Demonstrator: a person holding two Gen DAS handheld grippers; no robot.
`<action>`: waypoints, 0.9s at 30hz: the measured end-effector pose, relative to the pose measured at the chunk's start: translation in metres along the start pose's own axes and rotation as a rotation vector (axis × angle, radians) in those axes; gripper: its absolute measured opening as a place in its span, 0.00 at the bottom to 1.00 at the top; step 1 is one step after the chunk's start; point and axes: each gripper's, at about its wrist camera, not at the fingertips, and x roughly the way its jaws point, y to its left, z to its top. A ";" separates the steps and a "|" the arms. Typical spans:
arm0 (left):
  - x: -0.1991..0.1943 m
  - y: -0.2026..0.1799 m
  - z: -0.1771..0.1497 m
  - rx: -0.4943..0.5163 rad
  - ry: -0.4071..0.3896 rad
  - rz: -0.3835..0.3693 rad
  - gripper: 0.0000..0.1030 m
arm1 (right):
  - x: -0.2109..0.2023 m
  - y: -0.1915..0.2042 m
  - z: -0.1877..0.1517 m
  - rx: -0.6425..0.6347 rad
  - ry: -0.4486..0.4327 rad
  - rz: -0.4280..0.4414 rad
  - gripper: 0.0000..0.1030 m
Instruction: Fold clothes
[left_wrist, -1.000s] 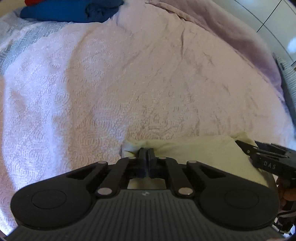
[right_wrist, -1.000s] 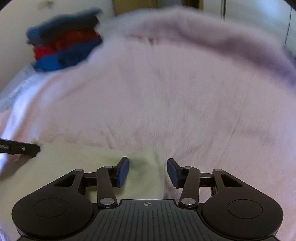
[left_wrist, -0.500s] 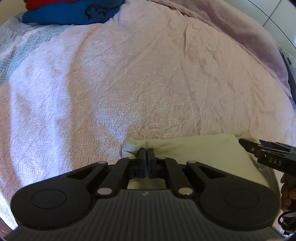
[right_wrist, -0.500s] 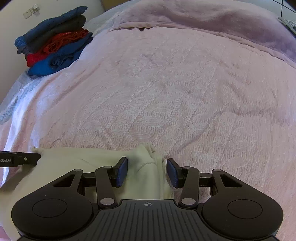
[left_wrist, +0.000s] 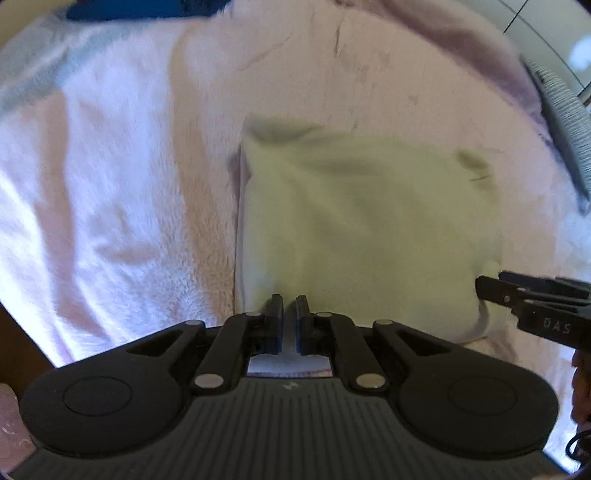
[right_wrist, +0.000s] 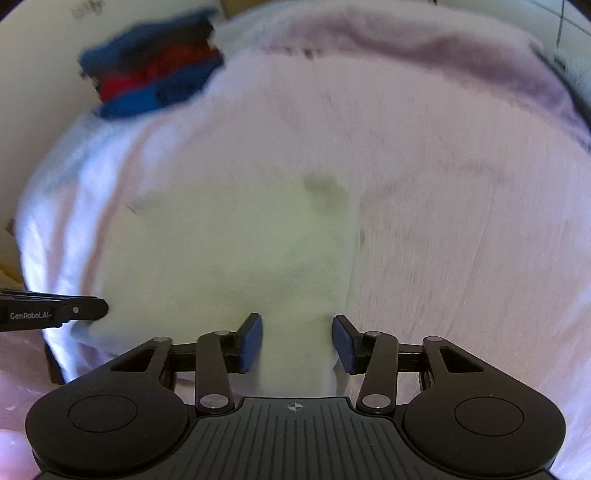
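As blur allows, "GenRobot.AI" left gripper (right_wrist: 55, 314), "DAS" right gripper (left_wrist: 546, 314)

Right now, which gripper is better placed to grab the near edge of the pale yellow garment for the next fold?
Right. The right gripper is wide open with the pale yellow garment running between its pads. The left gripper is at the near left corner with only a narrow gap, so it would need to reopen first.
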 end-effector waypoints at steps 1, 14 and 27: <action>0.007 0.002 0.000 -0.004 0.009 -0.001 0.04 | 0.005 -0.002 -0.001 0.032 0.003 -0.006 0.44; -0.017 0.051 0.014 -0.021 0.041 -0.143 0.10 | -0.022 0.029 -0.008 0.218 -0.055 -0.126 0.44; 0.009 0.112 0.035 -0.335 0.094 -0.431 0.28 | -0.056 -0.036 -0.019 0.589 -0.117 0.100 0.57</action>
